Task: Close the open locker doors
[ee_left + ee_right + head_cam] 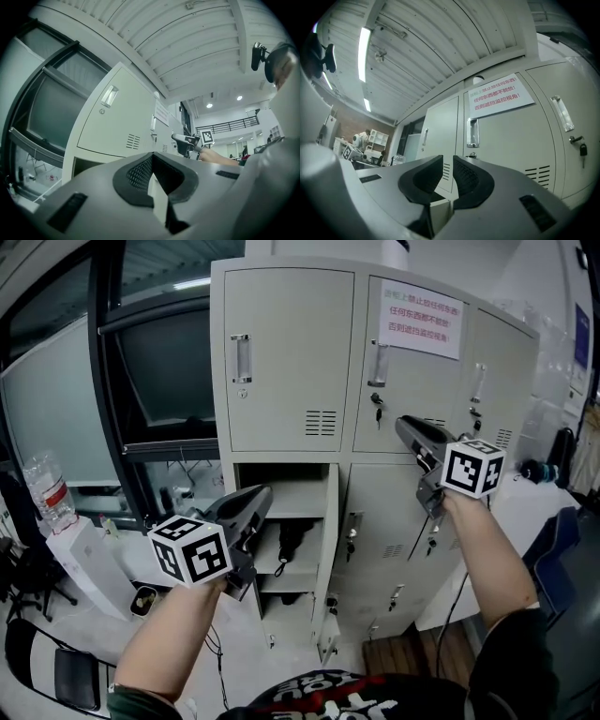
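The grey locker cabinet (291,362) has its upper doors closed. The lower left door (328,559) stands swung out, nearly edge-on, showing a shelf and a dark object (291,540) inside. My left gripper (261,498) hovers in front of that open compartment, left of the door's edge, its jaws shut with nothing in them (152,154). My right gripper (405,425) is held up close to the upper middle door (506,140), near its handle (472,132). Its jaws (448,161) stand a narrow slit apart with nothing between them.
A red-lettered sign (420,320) is stuck on the upper middle door. Keys hang from several locks (378,413). A water bottle (47,488) stands on a white box at the left by the window. A blue chair (562,540) is at the right. Cables lie on the floor.
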{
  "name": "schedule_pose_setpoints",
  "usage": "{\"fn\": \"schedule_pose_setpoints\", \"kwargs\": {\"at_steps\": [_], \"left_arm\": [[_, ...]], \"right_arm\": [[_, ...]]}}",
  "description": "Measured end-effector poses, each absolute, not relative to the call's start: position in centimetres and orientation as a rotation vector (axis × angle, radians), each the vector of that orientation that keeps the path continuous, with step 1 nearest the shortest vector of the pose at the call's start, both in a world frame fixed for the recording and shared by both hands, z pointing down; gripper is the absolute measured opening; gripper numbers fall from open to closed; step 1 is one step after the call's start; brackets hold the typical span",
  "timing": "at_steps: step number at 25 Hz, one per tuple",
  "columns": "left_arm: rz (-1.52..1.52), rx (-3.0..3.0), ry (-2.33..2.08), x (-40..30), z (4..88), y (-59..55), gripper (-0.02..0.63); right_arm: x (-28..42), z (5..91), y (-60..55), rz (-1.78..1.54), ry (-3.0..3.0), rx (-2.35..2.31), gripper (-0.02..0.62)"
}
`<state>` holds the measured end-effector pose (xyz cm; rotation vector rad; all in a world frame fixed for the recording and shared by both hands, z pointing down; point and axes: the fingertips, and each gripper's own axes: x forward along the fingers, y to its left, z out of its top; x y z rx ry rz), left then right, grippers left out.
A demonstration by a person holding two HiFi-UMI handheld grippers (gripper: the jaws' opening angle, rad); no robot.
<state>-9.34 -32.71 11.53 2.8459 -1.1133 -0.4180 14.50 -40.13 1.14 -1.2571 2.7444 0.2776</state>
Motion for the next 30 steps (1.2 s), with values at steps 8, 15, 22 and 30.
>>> {"fn": "schedule_pose_setpoints", "kwargs": {"at_steps": [8, 15, 22, 30], "left_arm": [[-0.392, 2.851, -1.134, -9.3, 12.3, -31.9, 0.008], [-0.327, 2.846, -1.187, -9.7, 16.8, -31.1, 0.008], [-0.262, 2.817, -1.219, -10.4, 24.0, -30.1, 0.008], [-0.224, 2.736, -1.184, -10.4, 33.1, -28.4, 0.008]], "right_arm": [[13.3, 6.3, -36.4, 0.198, 2.817, -1.078, 0.069], [10.0, 17.0, -34.0, 0.132, 2.963, -0.791, 0.071], [7.3, 27.2, -31.5, 0.135, 3.132, -0.585, 0.115], [4.9, 35.8, -29.0, 0.083, 3.279, -0.295, 0.155]]}}
